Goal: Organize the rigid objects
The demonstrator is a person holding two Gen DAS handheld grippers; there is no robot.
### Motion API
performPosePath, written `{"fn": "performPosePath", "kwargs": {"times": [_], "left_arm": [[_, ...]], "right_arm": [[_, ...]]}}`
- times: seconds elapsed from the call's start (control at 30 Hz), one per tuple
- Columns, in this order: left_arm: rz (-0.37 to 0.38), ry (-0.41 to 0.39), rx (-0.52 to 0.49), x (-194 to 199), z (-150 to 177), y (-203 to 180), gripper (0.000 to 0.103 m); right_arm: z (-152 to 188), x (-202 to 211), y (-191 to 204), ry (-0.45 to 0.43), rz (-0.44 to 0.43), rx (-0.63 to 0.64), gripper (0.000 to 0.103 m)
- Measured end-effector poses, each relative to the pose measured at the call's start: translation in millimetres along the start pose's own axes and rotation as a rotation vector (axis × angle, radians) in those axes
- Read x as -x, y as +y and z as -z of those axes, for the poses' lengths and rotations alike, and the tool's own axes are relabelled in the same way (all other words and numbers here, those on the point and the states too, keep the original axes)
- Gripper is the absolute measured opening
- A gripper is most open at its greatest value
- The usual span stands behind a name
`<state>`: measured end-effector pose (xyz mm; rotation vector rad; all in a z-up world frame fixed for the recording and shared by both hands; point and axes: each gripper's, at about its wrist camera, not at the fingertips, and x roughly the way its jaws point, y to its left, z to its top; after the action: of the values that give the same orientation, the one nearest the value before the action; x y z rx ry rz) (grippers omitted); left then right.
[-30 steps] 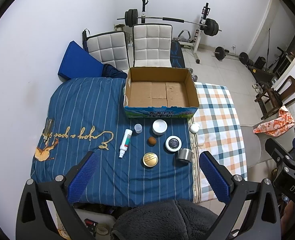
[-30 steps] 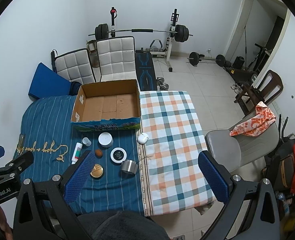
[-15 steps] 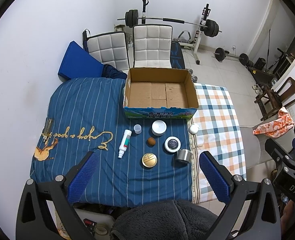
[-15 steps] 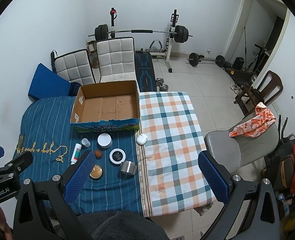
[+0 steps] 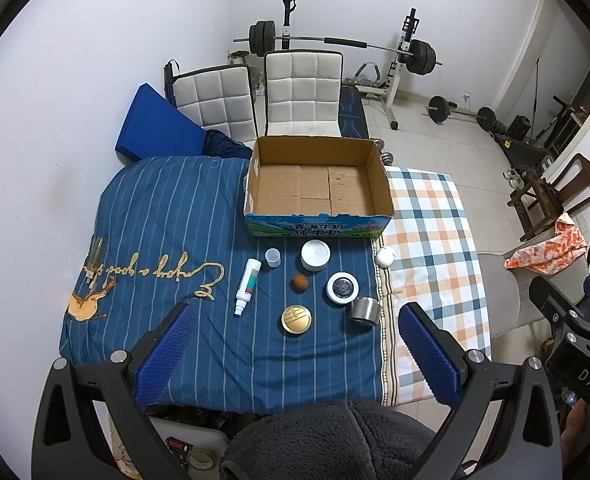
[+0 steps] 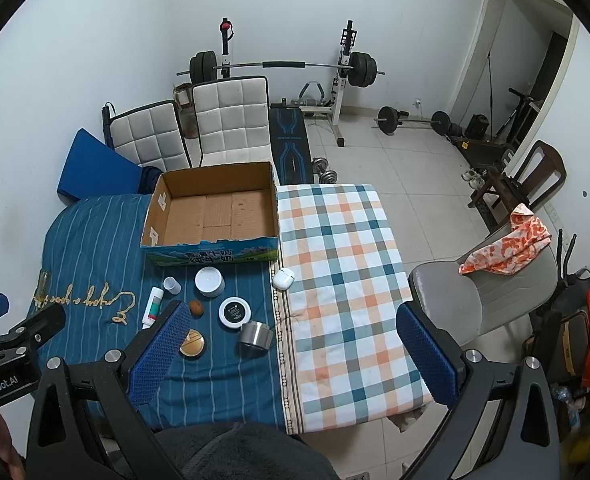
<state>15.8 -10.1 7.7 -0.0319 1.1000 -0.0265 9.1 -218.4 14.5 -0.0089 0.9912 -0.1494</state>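
Cardboard box (image 5: pixel 319 184) open and bare inside, sitting at the far edge of blue striped cloth (image 5: pixel 167 216), its right wall along the seam with checked cloth (image 5: pixel 427 232)

Small items strewn on the striped cloth just in front of the box:
- clear plastic cap (image 5: pixel 273 257), nearest the box on the left
- white tube (image 5: pixel 248 280) lying flat, just left of and below the cap
- white round jar (image 5: pixel 315 255), close to the box front
- brown ball (image 5: pixel 299 282), between the tube and black-lidded white tin (image 5: pixel 342 288)
- gold round tin (image 5: pixel 296 319), nearest the camera
- steel cup (image 5: pixel 364 311) tipped on its side, right by the seam, just below the black-lidded tin
- white earbud case (image 5: pixel 385 257) resting on the seam between the two cloths

Left gripper (image 5: pixel 295 350) held high above the near edge of the striped cloth, blue pads spread wide, gripping nothing, well apart from every item

Right gripper (image 6: pixel 293 354) likewise raised and spread wide, holding nothing, over the near part of the checked cloth; its left pad overlapping the gold tin in the right wrist view without clear contact

Behind the cloths, two white padded chairs (image 5: pixel 303 92) and barbell rack (image 5: pixel 335 42) against the wall; grey chair (image 6: pixel 479 292) with orange patterned cloth (image 6: pixel 507 244) draped over it to the right
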Motion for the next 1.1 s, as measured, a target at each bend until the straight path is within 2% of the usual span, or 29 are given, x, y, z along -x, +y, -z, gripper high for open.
{"fn": "performPosePath", "kwargs": {"times": [1.1], "left_arm": [[-0.007, 0.001, 0.003, 5.2, 4.3, -6.3, 0.103]], "right_arm": [[-3.5, -2.0, -7.2, 0.001, -0.01, -0.008, 0.103]]}}
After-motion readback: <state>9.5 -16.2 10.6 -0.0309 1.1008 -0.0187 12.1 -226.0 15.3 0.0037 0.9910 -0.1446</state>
